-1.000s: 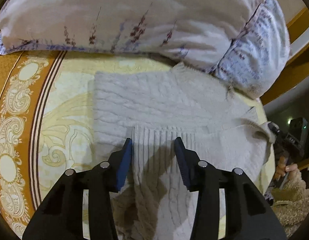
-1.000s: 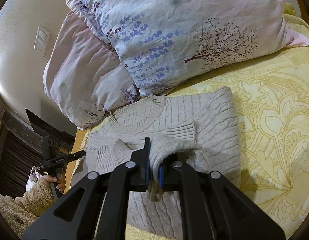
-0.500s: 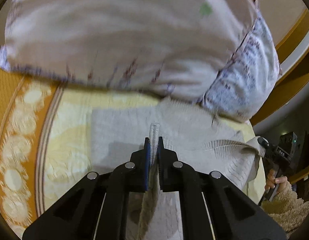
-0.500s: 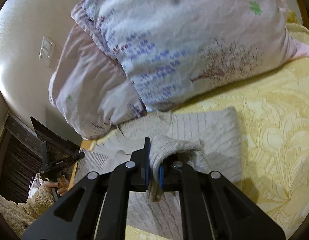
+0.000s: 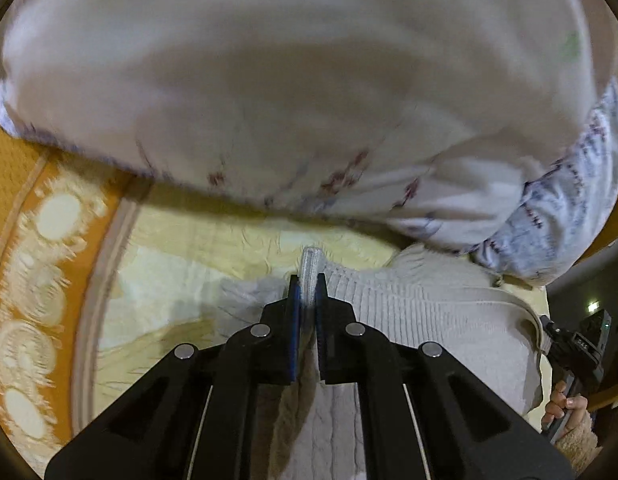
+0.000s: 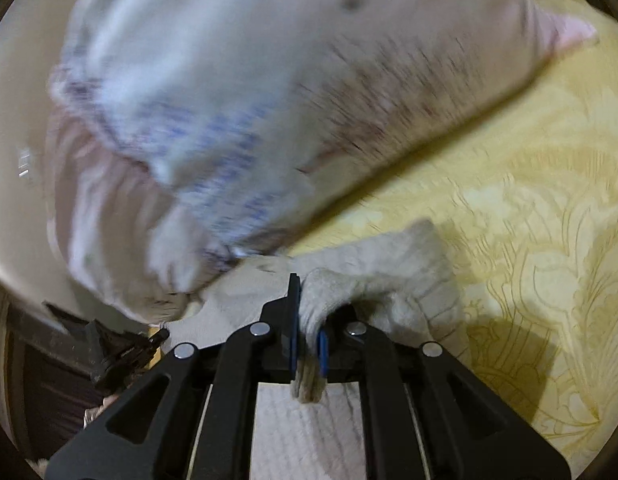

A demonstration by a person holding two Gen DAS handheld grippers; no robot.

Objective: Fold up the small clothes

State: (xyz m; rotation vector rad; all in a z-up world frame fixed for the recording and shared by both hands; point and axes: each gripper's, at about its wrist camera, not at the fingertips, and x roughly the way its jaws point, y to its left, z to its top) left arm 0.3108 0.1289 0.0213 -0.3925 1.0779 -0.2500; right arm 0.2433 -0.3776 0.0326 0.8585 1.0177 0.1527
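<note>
1. Bed (image 5: 177,240): covered with a yellow patterned bedspread with an orange border; carries everything below.
2. Pillow (image 5: 293,92): floral print, at the head of the bed, filling the upper view of both cameras. Much larger in frame and more blurred than one second ago, so both tools read as travelling quickly toward it.
3. Cream knit sweater (image 5: 437,320): lying on the bedspread, collar end just beside the pillow. Lower part raised off the bed at two grip points; one second ago that part lay flat in the left view.
4. Left gripper (image 5: 308,292): fingers pressed together on a ribbed cuff or hem edge, which stands up between them. One second ago spread open above the fabric; closed half a second ago.
5. Right gripper (image 6: 308,312): fingers pinching a bunched fold of the sweater, a tuft hanging below them. Same grasp as one second ago.
6. Judgement: bottom-to-collar fold under way, roughly midway. Next requirement: lay held edge level near the collar, short of the pillow, before release; uneven travel risks a skewed fold.
</note>
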